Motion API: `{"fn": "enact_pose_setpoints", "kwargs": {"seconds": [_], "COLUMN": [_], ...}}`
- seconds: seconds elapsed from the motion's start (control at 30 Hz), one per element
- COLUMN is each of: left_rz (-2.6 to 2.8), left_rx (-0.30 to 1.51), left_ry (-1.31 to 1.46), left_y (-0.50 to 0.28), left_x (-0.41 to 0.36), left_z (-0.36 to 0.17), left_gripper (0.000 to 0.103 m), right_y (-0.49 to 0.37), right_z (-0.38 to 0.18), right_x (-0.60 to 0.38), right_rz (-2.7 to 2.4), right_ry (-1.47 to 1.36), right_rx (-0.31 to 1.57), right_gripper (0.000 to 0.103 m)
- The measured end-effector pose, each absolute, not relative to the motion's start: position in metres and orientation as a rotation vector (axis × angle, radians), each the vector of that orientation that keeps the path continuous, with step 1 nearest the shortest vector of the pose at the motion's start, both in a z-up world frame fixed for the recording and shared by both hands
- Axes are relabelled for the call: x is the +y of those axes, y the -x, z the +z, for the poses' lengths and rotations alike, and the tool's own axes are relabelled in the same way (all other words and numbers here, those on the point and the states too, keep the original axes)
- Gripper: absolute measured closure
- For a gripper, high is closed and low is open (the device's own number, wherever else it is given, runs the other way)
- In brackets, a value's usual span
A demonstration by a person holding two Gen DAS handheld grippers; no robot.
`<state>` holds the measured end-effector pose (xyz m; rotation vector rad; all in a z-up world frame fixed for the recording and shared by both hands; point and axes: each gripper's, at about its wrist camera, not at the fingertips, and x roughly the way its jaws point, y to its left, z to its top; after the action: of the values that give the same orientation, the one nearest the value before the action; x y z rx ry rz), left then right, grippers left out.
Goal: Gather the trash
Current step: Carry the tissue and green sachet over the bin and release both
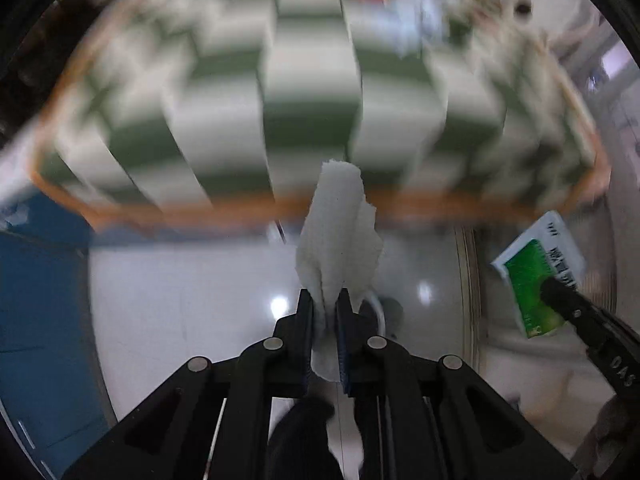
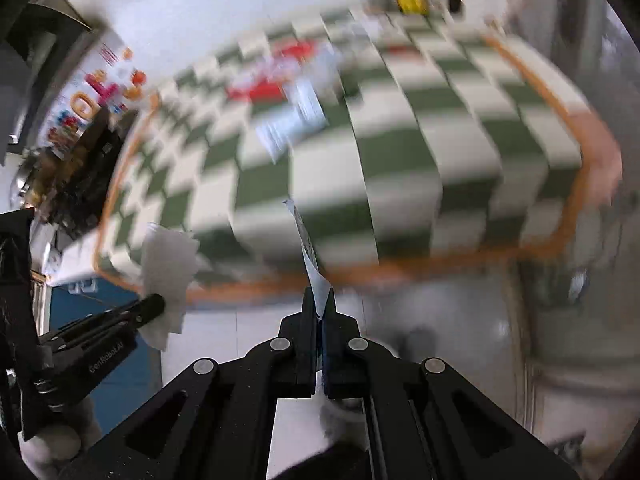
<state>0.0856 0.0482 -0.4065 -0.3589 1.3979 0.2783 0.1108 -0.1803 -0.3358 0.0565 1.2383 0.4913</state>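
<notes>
My left gripper (image 1: 325,300) is shut on a crumpled white tissue (image 1: 338,232) that sticks up past the fingertips, above a glossy pale floor. In the right wrist view the same left gripper (image 2: 158,304) holds the white tissue (image 2: 168,276) at the lower left. My right gripper (image 2: 319,300) is shut on a thin wrapper (image 2: 308,248) seen edge-on. From the left wrist view that wrapper (image 1: 538,276) shows a green and white printed face, with the right gripper (image 1: 550,288) clamped on its lower edge.
A table with a green-and-white checked cloth (image 1: 312,92) and an orange rim (image 1: 240,210) lies ahead, blurred by motion. More litter, a red packet (image 2: 264,88) and a pale blue wrapper (image 2: 296,120), lies on it. A blue bin (image 1: 40,300) stands at the left.
</notes>
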Motion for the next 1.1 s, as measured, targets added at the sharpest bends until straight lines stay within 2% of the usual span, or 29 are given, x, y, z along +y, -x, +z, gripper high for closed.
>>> {"fn": "enact_pose_setpoints", "kwargs": {"seconds": [0.17,0.27,0.43,0.53,0.63,0.67,0.73,0.8,0.83,0.87,0.97,1.03,1.1], "left_rz": [0.222,0.178,0.143,0.116,0.101,0.102,0.112,0.148,0.166,0.176,0.239,0.291,0.329], "left_rx": [1.599,1.689,1.821,1.866,1.885,1.889,1.882,1.857,1.842,1.837,1.817,1.797,1.781], "left_ry": [0.465,0.548,0.534,0.478,0.482,0.485,0.496,0.483,0.478,0.473,0.438,0.395,0.366], "left_y": [-0.067,-0.064,-0.073,-0.079,-0.082,-0.081,-0.079,-0.078,-0.078,-0.073,-0.068,-0.062,-0.056], "left_x": [0.037,0.033,0.018,0.01,0.005,0.004,0.005,0.006,0.006,0.004,0.008,0.01,0.011], "left_z": [-0.545,-0.643,-0.795,-0.853,-0.887,-0.893,-0.899,-0.895,-0.891,-0.889,-0.875,-0.86,-0.849], "left_gripper": [0.095,0.095,0.095,0.092,0.09,0.087,0.067,0.022,0.014,0.009,0.008,0.008,0.008], "right_y": [-0.079,-0.068,-0.058,-0.056,-0.055,-0.055,-0.054,-0.052,-0.054,-0.054,-0.055,-0.056,-0.056], "right_z": [-0.472,-0.581,-0.739,-0.813,-0.863,-0.872,-0.892,-0.901,-0.904,-0.905,-0.901,-0.895,-0.888], "right_x": [-0.203,-0.21,-0.211,-0.212,-0.211,-0.21,-0.208,-0.205,-0.204,-0.203,-0.2,-0.199,-0.2], "right_rz": [0.42,0.392,0.372,0.36,0.344,0.352,0.339,0.342,0.334,0.329,0.319,0.311,0.284], "right_ry": [-0.086,-0.089,-0.058,-0.049,-0.049,-0.057,-0.055,-0.045,-0.036,-0.032,-0.015,0.013,0.076], "right_rx": [1.502,1.646,1.755,1.797,1.826,1.837,1.857,1.871,1.876,1.879,1.875,1.862,1.841], "right_gripper": [0.102,0.102,0.102,0.102,0.101,0.101,0.1,0.098,0.09,0.078,0.058,0.049,0.035]}}
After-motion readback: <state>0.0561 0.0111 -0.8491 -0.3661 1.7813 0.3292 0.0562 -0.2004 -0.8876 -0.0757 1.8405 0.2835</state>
